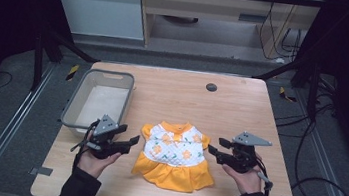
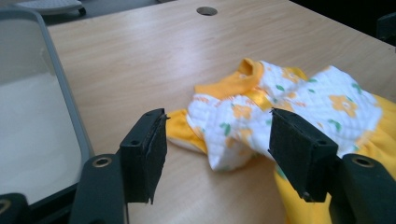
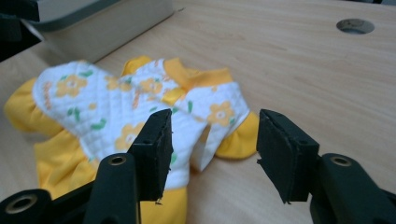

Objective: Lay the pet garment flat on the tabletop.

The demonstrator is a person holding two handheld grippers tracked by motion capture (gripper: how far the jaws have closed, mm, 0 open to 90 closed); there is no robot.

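The small dress (image 1: pixel 175 154) lies flat between the left gripper (image 1: pixel 131 140) and right gripper (image 1: pixel 214 149), both with jaws apart, bare tabletop (image 1: pixel 242 106) beyond it.

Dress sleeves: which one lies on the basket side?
The sleeve facing the left gripper; the grey basket sits beyond that gripper. The other sleeve faces the right gripper.

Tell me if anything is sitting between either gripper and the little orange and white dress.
Nothing visible is. The dress lies flat on the table, with bare wood between it and the open left gripper and the open right gripper. The grey basket stands off to the left.
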